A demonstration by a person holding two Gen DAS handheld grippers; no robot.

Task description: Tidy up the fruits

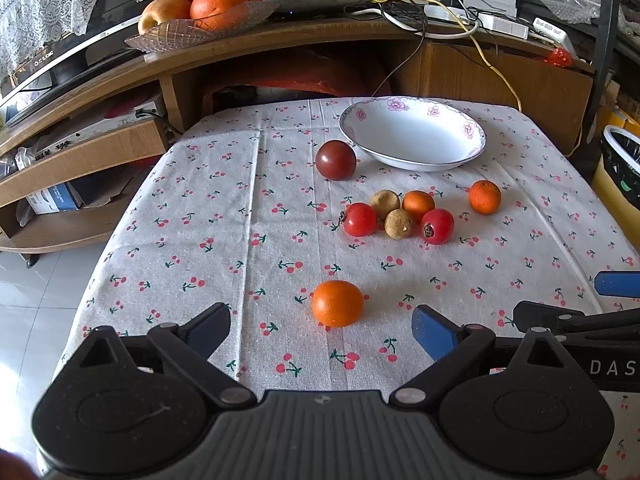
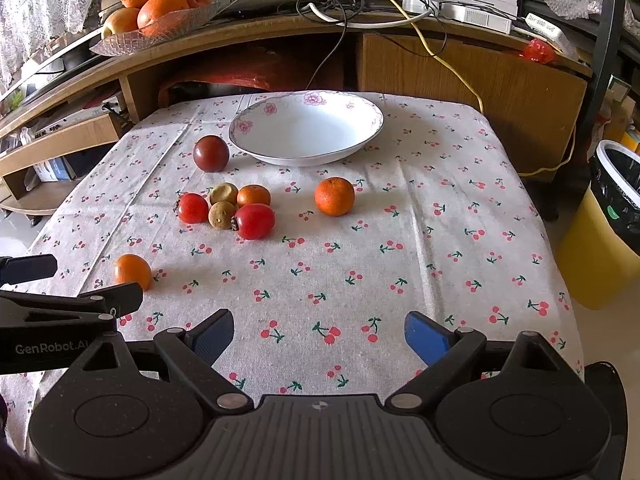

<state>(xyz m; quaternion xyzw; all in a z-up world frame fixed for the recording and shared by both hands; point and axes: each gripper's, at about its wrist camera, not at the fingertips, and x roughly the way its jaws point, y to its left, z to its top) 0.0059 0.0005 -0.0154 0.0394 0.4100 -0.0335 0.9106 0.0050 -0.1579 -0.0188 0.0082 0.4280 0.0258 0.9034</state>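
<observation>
A white flowered bowl (image 1: 412, 136) (image 2: 306, 130) stands empty at the far side of the cherry-print tablecloth (image 1: 200, 240). A dark plum (image 1: 335, 159) (image 2: 211, 153) lies beside it. A cluster of two red fruits, two brown ones and a small orange (image 1: 396, 218) (image 2: 230, 210) sits mid-table, with a mandarin (image 1: 485, 197) (image 2: 334, 196) apart to its right. Another orange fruit (image 1: 337, 303) (image 2: 133, 271) lies just ahead of my open left gripper (image 1: 324, 330). My right gripper (image 2: 320, 336) is open over bare cloth, holding nothing.
Behind the table runs a wooden shelf unit with a glass dish of oranges (image 1: 200, 4), cables and power strips (image 1: 440, 12). A yellow bin with a black liner (image 2: 604, 232) stands at the right. Tiled floor lies to the left.
</observation>
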